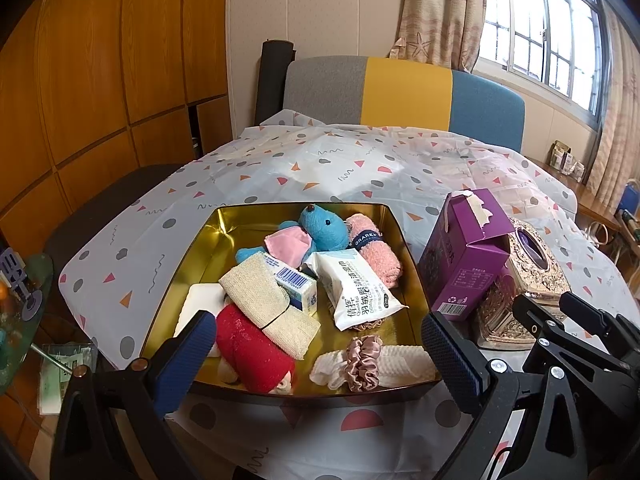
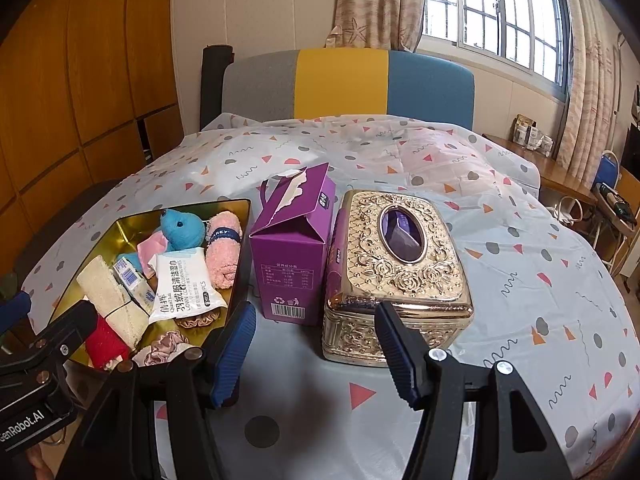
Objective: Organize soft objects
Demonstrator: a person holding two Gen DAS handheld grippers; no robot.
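A gold tray (image 1: 240, 216) (image 2: 120, 224) on the table holds soft things: a blue plush toy (image 1: 326, 228) (image 2: 182, 230), a pink rolled towel (image 1: 376, 252) (image 2: 224, 250), a wipes pack (image 1: 356, 288) (image 2: 184, 286), a beige cloth (image 1: 264, 300), a red towel (image 1: 252, 348), pink scrunchies (image 1: 362, 362) and a white cloth (image 1: 404, 362). My left gripper (image 1: 318, 356) is open and empty over the tray's near edge. My right gripper (image 2: 316, 350) is open and empty, in front of the purple carton (image 2: 294, 252) and the ornate gold tissue box (image 2: 396, 268).
The purple carton (image 1: 464, 256) and gold tissue box (image 1: 524, 296) stand right of the tray. The patterned tablecloth (image 2: 520, 280) covers the table. A grey, yellow and blue chair back (image 2: 344, 84) stands beyond it. A glass side table (image 1: 24, 312) is at left.
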